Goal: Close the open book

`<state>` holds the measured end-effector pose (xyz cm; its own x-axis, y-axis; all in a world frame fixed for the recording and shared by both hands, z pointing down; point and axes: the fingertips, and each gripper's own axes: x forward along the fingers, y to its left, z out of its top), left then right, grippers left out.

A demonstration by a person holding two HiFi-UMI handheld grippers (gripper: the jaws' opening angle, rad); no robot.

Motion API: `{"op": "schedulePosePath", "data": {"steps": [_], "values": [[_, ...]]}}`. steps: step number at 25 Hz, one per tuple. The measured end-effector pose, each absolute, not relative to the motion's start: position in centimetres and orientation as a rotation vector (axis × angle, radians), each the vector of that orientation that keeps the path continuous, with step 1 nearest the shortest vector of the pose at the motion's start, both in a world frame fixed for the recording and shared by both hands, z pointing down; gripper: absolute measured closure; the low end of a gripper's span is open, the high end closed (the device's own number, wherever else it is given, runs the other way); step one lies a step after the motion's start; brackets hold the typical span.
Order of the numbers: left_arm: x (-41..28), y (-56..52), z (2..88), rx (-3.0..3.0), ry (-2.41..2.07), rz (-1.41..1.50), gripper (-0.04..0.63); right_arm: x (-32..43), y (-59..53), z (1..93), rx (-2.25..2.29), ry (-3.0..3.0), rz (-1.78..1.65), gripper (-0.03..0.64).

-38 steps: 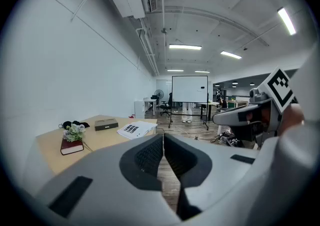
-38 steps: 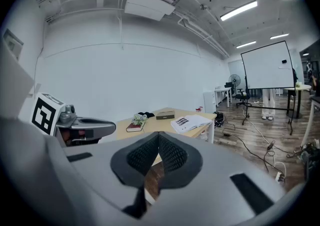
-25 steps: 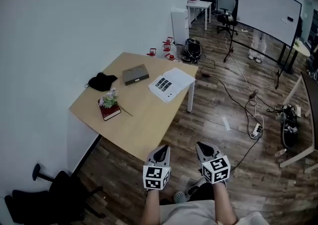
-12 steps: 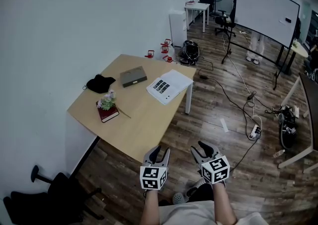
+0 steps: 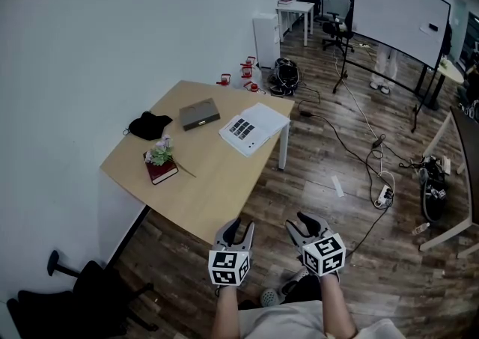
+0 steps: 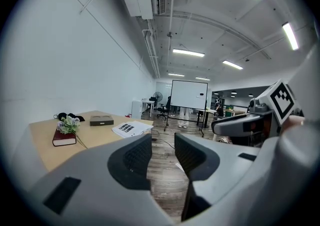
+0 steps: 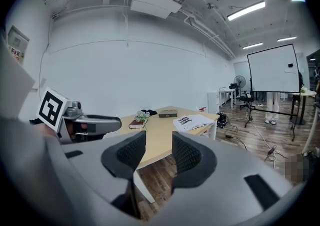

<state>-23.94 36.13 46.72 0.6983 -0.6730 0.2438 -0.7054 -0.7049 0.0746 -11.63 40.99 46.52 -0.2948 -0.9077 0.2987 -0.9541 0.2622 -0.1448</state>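
The open book [image 5: 253,126] lies flat with white pages up at the far right corner of the wooden table [image 5: 209,188]. It also shows in the left gripper view [image 6: 131,128] and the right gripper view [image 7: 194,121]. Both grippers hover over the floor at the table's near edge, well short of the book. My left gripper [image 5: 237,227] [image 6: 162,145] is open with nothing between its jaws. My right gripper [image 5: 299,223] [image 7: 159,145] has its jaws apart and opening, also with nothing between them.
On the table's left part are a red closed book with a flower sprig [image 5: 162,169], a grey box [image 5: 199,114] and a black cloth [image 5: 147,125]. Cables [image 5: 374,173] trail over the wooden floor on the right. A whiteboard [image 5: 400,16] stands behind. A black chair [image 5: 82,292] is at lower left.
Both grippers' jaws have gone from shut to open. The hands have stayed where they were.
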Motion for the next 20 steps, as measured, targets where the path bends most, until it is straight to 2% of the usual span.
{"op": "schedulePosePath", "data": {"steps": [16,20], "values": [[-24.0,33.7,47.1,2.734,-1.126,0.325,0.448,-10.8,39.1,46.3,1.83,-2.366,0.472,0.448],[-23.4,31.9,47.8,2.713,-1.139,0.302,0.448,-9.8,37.6,46.7,1.852,-2.372,0.479,0.476]]}}
